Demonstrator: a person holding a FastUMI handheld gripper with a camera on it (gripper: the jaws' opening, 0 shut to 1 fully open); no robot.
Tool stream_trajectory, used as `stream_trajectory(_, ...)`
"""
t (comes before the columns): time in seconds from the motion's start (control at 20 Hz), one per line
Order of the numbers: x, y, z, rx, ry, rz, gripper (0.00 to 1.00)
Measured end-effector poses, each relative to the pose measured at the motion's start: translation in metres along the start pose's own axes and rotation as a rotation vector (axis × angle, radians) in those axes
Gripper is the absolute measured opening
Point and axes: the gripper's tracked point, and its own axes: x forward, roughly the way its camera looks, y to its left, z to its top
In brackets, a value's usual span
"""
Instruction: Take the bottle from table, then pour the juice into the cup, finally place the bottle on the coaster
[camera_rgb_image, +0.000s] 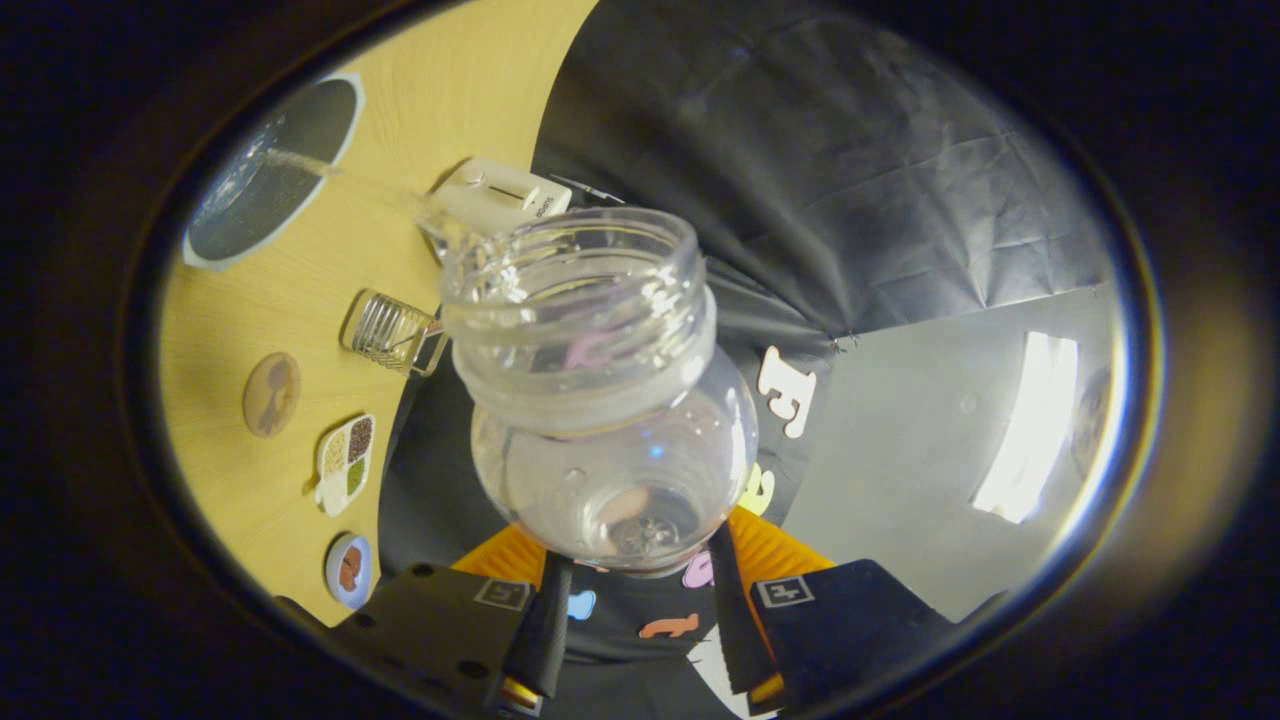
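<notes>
My gripper (636, 585) is shut on the base of a clear plastic bottle (610, 440), one finger on each side. The bottle is tipped over with its open threaded mouth (575, 290) pointing away from me, towards the table. A thin clear stream (340, 175) runs from the mouth into the cup (270, 170), a round vessel with a pale rim and a dark inside that stands on the wooden table (300, 270) well beyond the fingers. Little liquid is left in the bottle. A round brown coaster (271, 394) lies flat on the table, closer to me than the cup.
A white boxy device (500, 195) sits beside the bottle's mouth. A ribbed clear glass (388, 330) stands at the table's edge, close to the bottle's neck. A small divided dish of grains (347, 463) and a blue-rimmed round disc (349, 570) lie near the fingers.
</notes>
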Motion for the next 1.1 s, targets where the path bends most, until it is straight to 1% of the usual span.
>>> stream_trajectory(1.1,0.004,-0.026,0.002,-0.055,-0.061,-0.068,0.67)
